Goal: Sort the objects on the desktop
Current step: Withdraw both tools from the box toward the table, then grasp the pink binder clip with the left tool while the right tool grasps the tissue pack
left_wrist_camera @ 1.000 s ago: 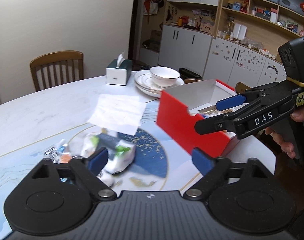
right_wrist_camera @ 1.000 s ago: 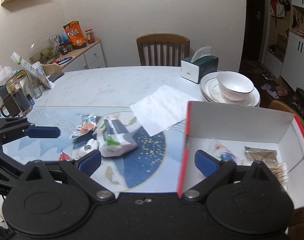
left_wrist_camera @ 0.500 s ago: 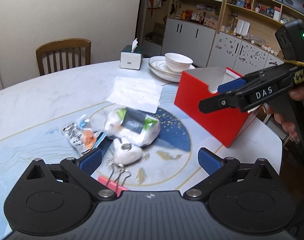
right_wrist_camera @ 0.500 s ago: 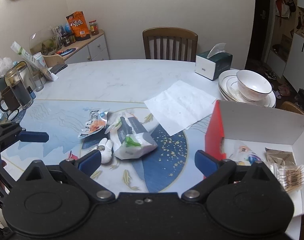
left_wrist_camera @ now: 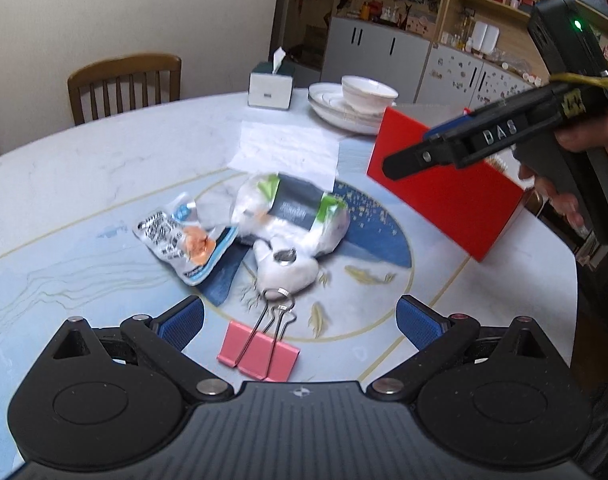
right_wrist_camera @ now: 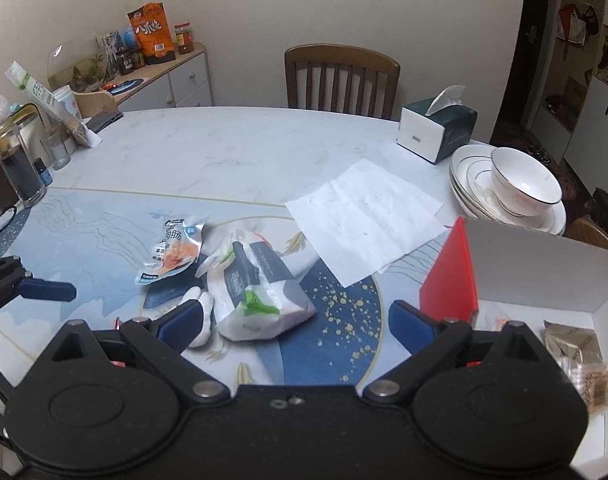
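Both claws have swung down and away from the red box toward the clutter, so the pink binder clip (left_wrist_camera: 259, 355), unseen a second ago, now sits at the near edge of the left view. Left claw (left_wrist_camera: 300, 322) wide open, nothing between the pads, hovering right over that clip. Right claw (right_wrist_camera: 290, 326) also wide, empty, above the tissue pack (right_wrist_camera: 260, 294). Just past the clip: small white plush toy (left_wrist_camera: 284, 265) with a metal ring, touching the tissue pack; beside them a snack packet (left_wrist_camera: 180, 240), all on the blue patterned part of the bench (left_wrist_camera: 84, 168). Further back a flat white napkin (right_wrist_camera: 365, 220), then the red box (left_wrist_camera: 443, 196) to the right, holding a brown sachet (right_wrist_camera: 571, 342) and a cotton swab pack (right_wrist_camera: 593, 386). Farthest: stacked plates with a bowl (right_wrist_camera: 523, 180), tissue box (right_wrist_camera: 437, 130), chair. Step in hand looks like reaching for the next item; next move likely calls for lowering the left claw onto the clip and closing across its body. Hard to tell: the plush is half hidden behind the right claw's finger, the box floor is cut off, packet print is blurred.
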A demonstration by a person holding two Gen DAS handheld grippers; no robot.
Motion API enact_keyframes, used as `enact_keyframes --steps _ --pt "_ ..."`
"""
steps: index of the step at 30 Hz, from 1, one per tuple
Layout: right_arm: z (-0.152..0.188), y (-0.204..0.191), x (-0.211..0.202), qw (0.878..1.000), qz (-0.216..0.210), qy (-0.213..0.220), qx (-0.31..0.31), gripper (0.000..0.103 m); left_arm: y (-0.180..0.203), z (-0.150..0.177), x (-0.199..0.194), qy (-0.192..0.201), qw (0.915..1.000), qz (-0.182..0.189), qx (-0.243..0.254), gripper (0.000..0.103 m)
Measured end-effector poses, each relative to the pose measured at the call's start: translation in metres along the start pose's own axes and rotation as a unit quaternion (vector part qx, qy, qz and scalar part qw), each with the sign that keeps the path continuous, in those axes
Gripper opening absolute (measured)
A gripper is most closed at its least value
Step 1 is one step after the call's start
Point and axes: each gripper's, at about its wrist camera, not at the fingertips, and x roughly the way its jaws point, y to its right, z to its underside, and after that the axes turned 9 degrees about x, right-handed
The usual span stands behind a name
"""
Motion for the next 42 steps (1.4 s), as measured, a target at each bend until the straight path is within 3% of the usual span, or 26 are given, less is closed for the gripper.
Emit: enact_keyframes --steps 19,42 --pt "-0.018 -0.017 0.079 0.998 -0.022 -0.054 -0.021 0.098 -0.022 0.021 0.029 -0.038 0.9992 0.012 0.001 0.103" --pt "-0.033 -0.03 0.145 0.991 -0.053 -0.115 -0.052 0.097 -0.025 0.026 0.039 -0.033 0.9991 0.017 0.018 0.102"
